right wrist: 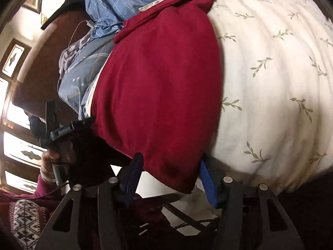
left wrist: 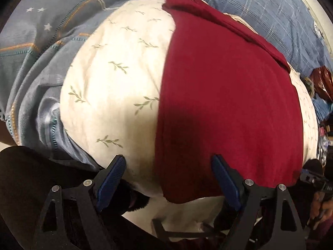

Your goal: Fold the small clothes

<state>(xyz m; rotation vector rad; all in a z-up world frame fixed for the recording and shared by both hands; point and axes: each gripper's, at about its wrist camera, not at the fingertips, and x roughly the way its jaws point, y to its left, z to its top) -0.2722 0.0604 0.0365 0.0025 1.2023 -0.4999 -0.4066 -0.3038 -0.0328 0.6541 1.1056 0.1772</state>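
A dark red garment (left wrist: 224,95) lies flat on a cream sheet with green sprigs (left wrist: 112,87). My left gripper (left wrist: 169,164) is open at the garment's near left corner. Its right finger (left wrist: 223,175) is over the red cloth and its left finger (left wrist: 115,170) over the sheet. In the right wrist view the same garment (right wrist: 158,87) fills the middle. My right gripper (right wrist: 169,164) is open astride its other near corner, which hangs between the blue pads (right wrist: 208,177). The left gripper (right wrist: 60,132) shows at the left of this view, held by a hand.
Blue-grey checked bedding (left wrist: 37,48) is bunched left of and behind the sheet (right wrist: 108,2). A dark wooden headboard (right wrist: 39,66) and windows (right wrist: 12,141) stand beyond. A red bag (left wrist: 322,83) sits at the far right. The bed edge runs just under both grippers.
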